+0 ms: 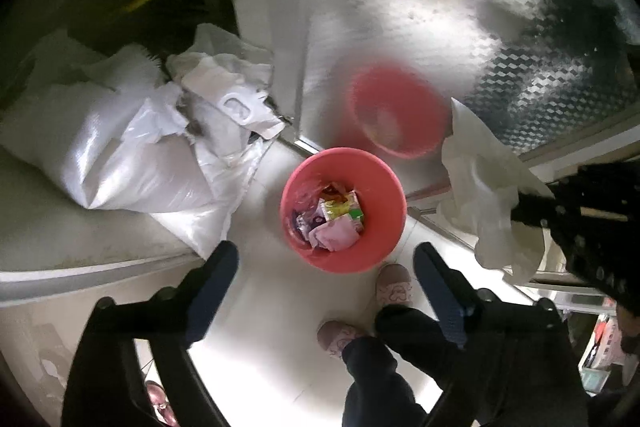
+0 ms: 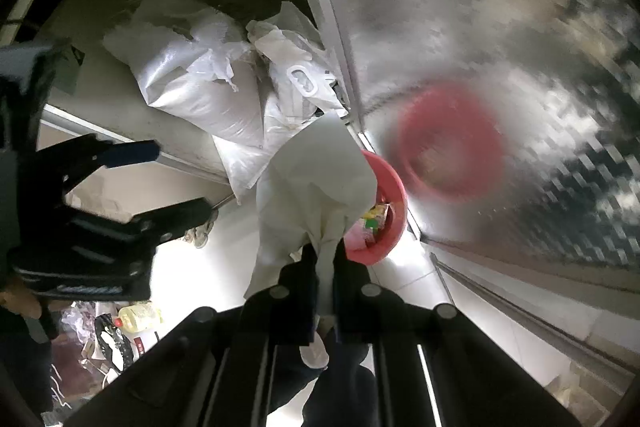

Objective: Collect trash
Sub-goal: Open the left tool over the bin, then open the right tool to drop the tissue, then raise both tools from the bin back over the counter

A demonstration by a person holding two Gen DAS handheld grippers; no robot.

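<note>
Crumpled white tissue (image 2: 316,187) is pinched between shut jaws of right gripper (image 2: 325,259), hanging beside & partly over pink bin (image 1: 344,209) on pale floor. Bin is seen w/ coloured wrappers inside. Left gripper (image 1: 326,267) is pointed down above bin, jaws wide, nothing between. Bin's far side is hidden by tissue in right view.

I am looking at a coral-pink round plastic bin (image 1: 344,211) holding pink, yellow and green wrappers (image 1: 334,221). My right black gripper (image 2: 325,259) is pinching a plain white crumpled tissue (image 2: 316,179). Glossy white woven sacks (image 1: 132,163) are showing beside silver cube-embossed metal panelling (image 1: 460,7) reflecting pink.
</note>
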